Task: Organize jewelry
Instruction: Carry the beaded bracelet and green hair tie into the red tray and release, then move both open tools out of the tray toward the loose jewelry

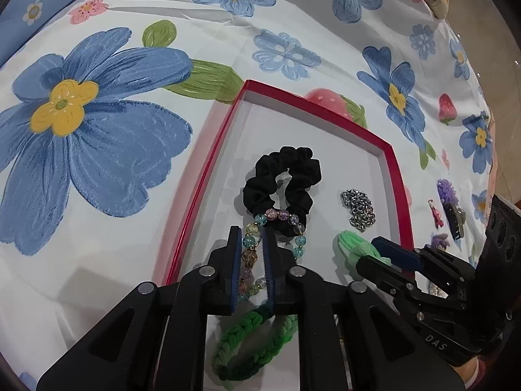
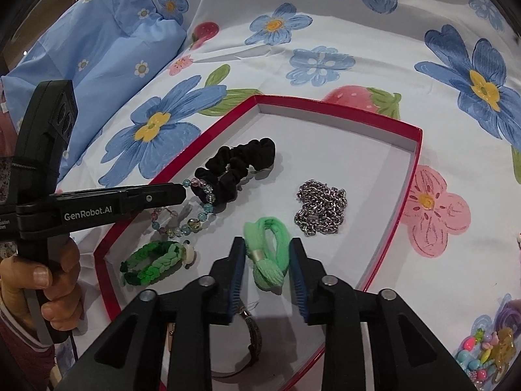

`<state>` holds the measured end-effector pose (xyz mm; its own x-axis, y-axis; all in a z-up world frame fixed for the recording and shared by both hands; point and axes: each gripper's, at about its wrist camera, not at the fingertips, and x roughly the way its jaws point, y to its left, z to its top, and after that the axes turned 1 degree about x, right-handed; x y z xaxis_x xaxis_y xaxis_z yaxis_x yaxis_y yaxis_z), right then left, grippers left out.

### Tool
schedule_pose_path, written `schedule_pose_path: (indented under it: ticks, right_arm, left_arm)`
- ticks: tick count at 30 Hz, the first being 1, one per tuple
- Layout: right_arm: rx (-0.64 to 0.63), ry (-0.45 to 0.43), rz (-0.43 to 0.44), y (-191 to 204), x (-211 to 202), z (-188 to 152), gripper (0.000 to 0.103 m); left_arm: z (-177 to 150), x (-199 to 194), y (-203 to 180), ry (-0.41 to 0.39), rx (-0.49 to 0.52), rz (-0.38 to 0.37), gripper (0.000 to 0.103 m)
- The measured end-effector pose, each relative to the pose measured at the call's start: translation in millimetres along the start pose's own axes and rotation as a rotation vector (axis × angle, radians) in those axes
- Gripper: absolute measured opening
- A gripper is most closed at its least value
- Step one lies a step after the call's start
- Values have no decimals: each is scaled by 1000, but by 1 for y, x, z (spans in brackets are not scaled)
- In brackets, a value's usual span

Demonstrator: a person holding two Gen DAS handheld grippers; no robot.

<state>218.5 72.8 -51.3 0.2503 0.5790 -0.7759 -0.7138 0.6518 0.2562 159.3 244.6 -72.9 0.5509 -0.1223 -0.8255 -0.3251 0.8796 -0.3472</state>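
Observation:
A red-rimmed box point(image 1: 208, 176) point(image 2: 413, 150) with a white floor lies on the flowered bedsheet. In it are a black scrunchie point(image 1: 283, 179) point(image 2: 237, 166), a silver chain point(image 1: 358, 208) point(image 2: 320, 208), a braided green bracelet point(image 1: 250, 342) point(image 2: 151, 262), a mint green hair tie point(image 1: 353, 247) point(image 2: 268, 257) and a glass bead bracelet point(image 1: 276, 224) point(image 2: 192, 215). My left gripper point(image 1: 252, 254) point(image 2: 182, 192) is nearly closed around the bead bracelet, which rests partly on the scrunchie. My right gripper point(image 2: 267, 260) point(image 1: 387, 254) is open, its fingers on either side of the mint hair tie.
A watch point(image 2: 254, 342) lies in the box under the right gripper. Loose hair clips and trinkets lie on the sheet right of the box point(image 1: 447, 208) point(image 2: 485, 355). A blue pillow point(image 2: 97, 49) lies at the far left.

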Motion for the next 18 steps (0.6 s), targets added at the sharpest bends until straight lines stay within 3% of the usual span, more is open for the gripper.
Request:
schedule_pose_path:
  ticks: [7, 18]
  right_arm:
    - [11, -11, 10, 1, -9, -2, 35]
    - [49, -62, 21, -5, -33, -2, 43]
  left_arm:
    - [-1, -12, -1, -17, -10, 10, 37]
    - [-6, -36, -9, -44, -11, 3, 43]
